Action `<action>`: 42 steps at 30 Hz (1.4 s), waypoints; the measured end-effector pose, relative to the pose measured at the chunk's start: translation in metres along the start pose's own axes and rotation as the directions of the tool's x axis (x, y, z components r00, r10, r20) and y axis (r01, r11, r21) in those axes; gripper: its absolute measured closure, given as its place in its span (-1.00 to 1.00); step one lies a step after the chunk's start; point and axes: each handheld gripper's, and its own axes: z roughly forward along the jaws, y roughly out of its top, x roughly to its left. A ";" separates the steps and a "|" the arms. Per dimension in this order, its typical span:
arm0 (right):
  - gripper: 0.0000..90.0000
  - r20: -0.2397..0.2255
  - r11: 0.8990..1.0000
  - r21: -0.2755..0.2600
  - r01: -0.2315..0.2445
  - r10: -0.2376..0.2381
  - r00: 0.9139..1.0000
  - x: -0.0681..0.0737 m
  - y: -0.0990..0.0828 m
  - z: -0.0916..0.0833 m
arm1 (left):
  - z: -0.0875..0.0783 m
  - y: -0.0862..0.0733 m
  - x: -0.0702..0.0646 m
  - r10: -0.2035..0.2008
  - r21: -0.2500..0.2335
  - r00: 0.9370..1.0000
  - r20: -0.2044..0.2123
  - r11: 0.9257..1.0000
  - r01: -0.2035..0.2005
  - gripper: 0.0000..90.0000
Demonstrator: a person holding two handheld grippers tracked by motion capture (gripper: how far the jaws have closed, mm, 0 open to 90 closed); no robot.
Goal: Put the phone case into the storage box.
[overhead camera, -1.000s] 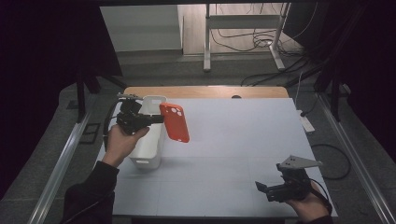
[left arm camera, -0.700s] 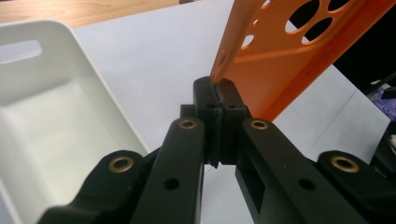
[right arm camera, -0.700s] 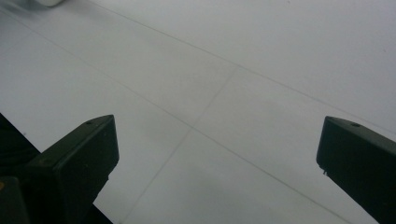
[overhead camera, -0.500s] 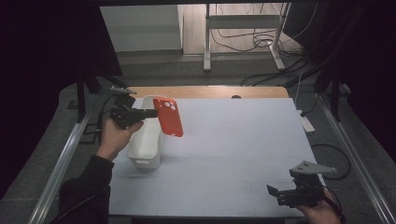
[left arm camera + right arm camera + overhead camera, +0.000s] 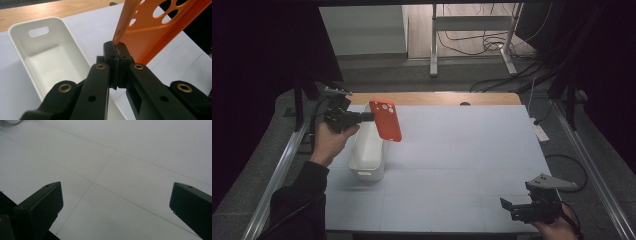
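Note:
An orange phone case (image 5: 385, 120) with round camera holes hangs on edge above the far end of a white plastic bin (image 5: 368, 150) at the table's left. My left gripper (image 5: 371, 116) is shut on the case's edge, held level by a hand from the left. In the left gripper view the pads (image 5: 116, 48) pinch the thin orange rim of the case (image 5: 160, 32), and the empty bin (image 5: 47, 65) lies below and to the left. My right gripper (image 5: 508, 207) stands open near the front right corner, jaws wide over bare table (image 5: 116, 188).
The white tabletop (image 5: 462, 150) has a wooden strip (image 5: 437, 98) along its far edge. A white power strip (image 5: 539, 132) lies off the right edge. Metal rails run along both sides, and cables lie on the floor beyond.
The left gripper has carried the orange case a little left and toward the far end of the bin. The right gripper has drifted right, toward the front corner.

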 end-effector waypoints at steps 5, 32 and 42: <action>-1.00 0.003 1.000 -0.007 -0.002 0.003 1.000 0.000 0.000 -0.001 | -0.004 0.005 0.005 -0.003 -0.002 1.000 -0.014 1.000 0.003 0.98; -1.00 -0.011 1.000 -0.004 0.007 -0.007 1.000 0.001 0.000 0.000 | -0.008 0.018 0.041 -0.067 -0.023 0.992 -0.107 0.998 0.065 0.98; -1.00 -0.015 1.000 -0.004 0.012 -0.012 1.000 0.001 0.000 -0.001 | -0.010 0.024 0.049 -0.074 -0.030 0.987 -0.141 0.997 0.070 0.98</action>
